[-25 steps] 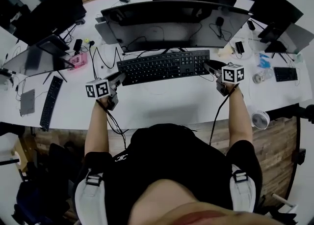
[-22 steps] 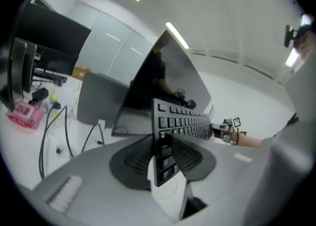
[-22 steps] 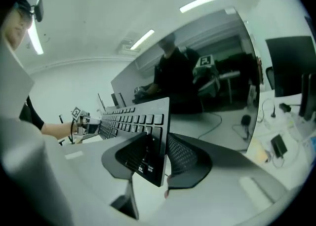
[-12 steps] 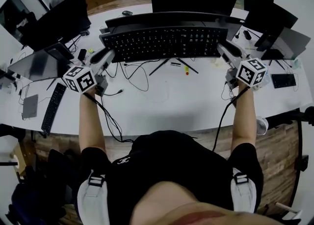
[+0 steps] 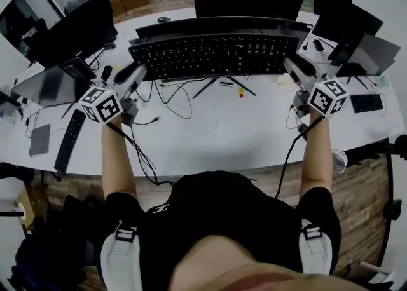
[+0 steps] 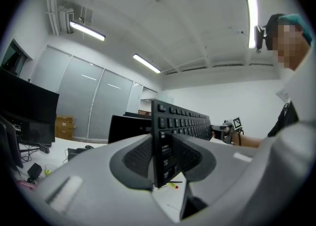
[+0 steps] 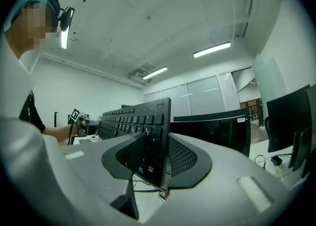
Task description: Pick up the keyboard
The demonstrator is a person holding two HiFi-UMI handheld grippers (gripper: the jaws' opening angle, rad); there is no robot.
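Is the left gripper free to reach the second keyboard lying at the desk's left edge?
Probably not: the second keyboard lies uncovered, but the left gripper is clamped on the raised keyboard's left end, the right gripper on the other.

Dell logo (image 7: 160, 105) on keyboard (image 7: 129, 118)

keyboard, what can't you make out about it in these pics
- Head view: keyboard key legends are too small to read.
- Head view: its underside faces away, unseen.
- Left gripper view: its near end is covered by the left tool.
- Right gripper view: the other end is covered by the right tool.
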